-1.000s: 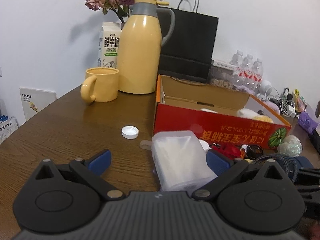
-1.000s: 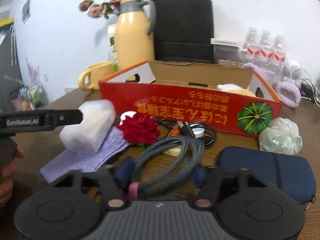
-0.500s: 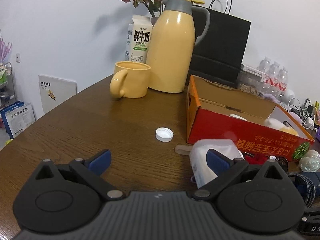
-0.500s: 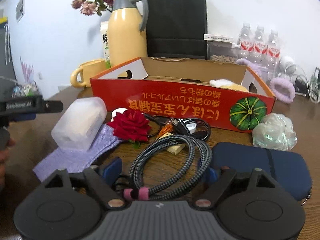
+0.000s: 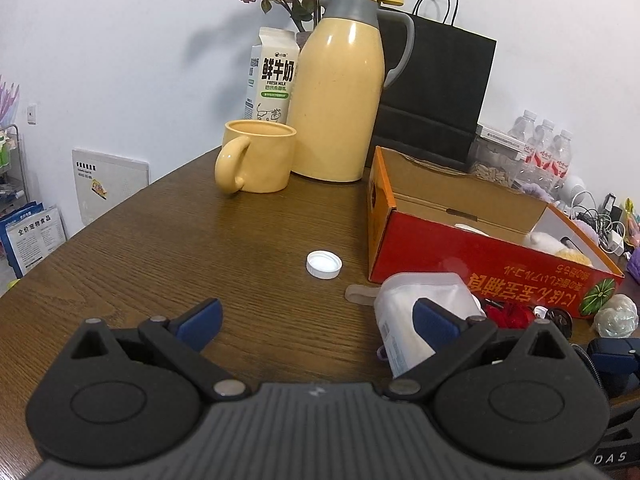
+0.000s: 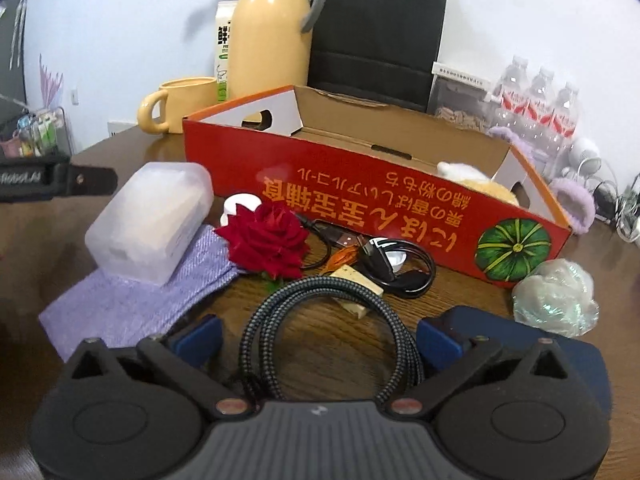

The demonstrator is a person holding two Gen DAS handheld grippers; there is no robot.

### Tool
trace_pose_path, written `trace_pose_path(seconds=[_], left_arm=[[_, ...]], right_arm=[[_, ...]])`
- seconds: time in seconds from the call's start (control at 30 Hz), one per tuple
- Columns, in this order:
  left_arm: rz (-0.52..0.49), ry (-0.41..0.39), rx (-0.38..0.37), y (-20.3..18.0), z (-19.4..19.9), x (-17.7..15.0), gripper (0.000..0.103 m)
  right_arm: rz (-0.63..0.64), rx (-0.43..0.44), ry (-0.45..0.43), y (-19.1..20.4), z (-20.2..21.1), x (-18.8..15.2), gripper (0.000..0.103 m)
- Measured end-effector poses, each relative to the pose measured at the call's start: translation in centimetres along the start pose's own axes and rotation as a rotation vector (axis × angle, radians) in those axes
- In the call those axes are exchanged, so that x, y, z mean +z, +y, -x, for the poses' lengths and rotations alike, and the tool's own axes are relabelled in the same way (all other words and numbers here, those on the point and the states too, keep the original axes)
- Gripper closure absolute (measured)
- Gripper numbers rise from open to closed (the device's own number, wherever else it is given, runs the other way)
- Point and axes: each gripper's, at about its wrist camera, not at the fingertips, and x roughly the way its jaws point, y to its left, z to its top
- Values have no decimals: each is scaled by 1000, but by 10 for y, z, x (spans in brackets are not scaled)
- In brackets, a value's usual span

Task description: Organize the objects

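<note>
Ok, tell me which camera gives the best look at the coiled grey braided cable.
The right wrist view: the coiled grey braided cable lies on the wooden table, its loop in view between the open right gripper fingers. The left wrist view catches only a sliver of it at the right edge.

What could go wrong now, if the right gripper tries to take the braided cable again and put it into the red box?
The right gripper has just opened its jaws; the braided cable lies loose between them. Its coils may spring apart or snag the black cable and red rose just beyond. The navy case sits close to the right-hand jaw, so closing might catch it.
</note>
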Motion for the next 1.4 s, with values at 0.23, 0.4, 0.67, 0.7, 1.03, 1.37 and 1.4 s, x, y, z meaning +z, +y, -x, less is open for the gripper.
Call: trace_pose_path(seconds=[0.23,0.4,0.67,0.7,1.03,1.37,1.4], left_arm=[[-2,1,6,-1,-1,-1,0],[-6,5,15,-1,-1,-1,0],[-7,3,28,-2,-1,-2,0],[-6,3,28,-1,-1,-1,0],[-68,1,58,6,-17,22,0],[-149,143,60,9,-91,44,0],[-143,145,54,9,-95,46,0]], right_arm=[[20,-24,-70,4,7,-5,31],[21,-16,-71,3,8,-5,32],[-17,-4,-110,-2,15,-7,33],[-19,-3,-115,-2,15,-7,33],[-41,1,-179,-5,25,-8,33],[-62,0,-203,-10,27,-8,33],[-61,0,-201,-10,27,-8,33]])
